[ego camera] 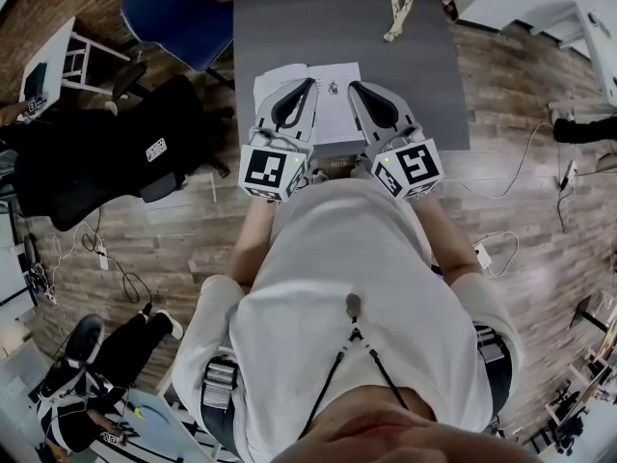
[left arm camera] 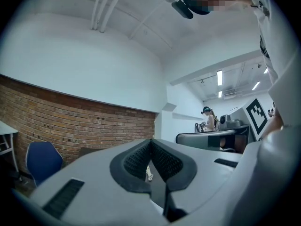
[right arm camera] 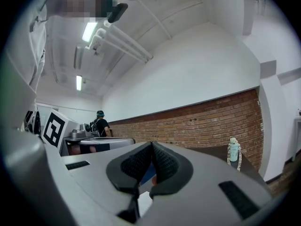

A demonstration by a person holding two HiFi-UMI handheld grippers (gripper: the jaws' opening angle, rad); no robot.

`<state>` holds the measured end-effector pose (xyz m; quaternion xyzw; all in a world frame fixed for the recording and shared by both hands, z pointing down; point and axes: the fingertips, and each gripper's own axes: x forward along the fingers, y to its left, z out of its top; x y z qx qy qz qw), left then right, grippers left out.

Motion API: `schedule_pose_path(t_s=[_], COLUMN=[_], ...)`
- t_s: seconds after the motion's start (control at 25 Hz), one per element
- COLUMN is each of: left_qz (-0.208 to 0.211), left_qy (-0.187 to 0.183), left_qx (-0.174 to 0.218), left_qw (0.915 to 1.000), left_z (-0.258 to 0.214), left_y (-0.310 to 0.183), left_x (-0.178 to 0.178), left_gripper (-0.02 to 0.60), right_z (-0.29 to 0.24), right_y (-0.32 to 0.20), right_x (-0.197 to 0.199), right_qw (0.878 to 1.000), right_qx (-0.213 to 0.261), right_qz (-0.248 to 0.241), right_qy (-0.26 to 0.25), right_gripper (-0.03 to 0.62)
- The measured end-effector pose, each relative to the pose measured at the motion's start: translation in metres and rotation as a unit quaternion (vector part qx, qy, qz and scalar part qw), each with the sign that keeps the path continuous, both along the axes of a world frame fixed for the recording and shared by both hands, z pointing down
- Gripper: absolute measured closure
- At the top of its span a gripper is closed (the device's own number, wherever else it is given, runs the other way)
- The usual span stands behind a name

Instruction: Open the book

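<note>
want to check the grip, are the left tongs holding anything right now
No, in the left gripper view the left tongs are shut tip to tip with nothing caught between them.

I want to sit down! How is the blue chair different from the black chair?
The blue chair stands at the far corner of the grey table; the black chair is nearer the person. The black chair wears a white tag; the blue chair shows none. Both stand left of it.
</note>
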<state>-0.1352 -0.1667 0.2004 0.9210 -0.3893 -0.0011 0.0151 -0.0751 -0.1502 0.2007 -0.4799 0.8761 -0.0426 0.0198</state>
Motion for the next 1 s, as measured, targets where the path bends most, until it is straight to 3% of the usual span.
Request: schedule_pose_path(t_s=[1.0], left_qz=[-0.012], left_qy=[0.006], left_qx=[-0.001], left_qw=[0.9999], left_z=[0.000], left_y=[0.004], left_x=[-0.010], left_gripper=[0.558], right_z=[-0.007], right_y=[-0.002], right_x=[-0.003], right_qw=[1.000], right_qx=[0.011], right_qz=[0.000], right_qy=[-0.002], right_gripper=[0.557])
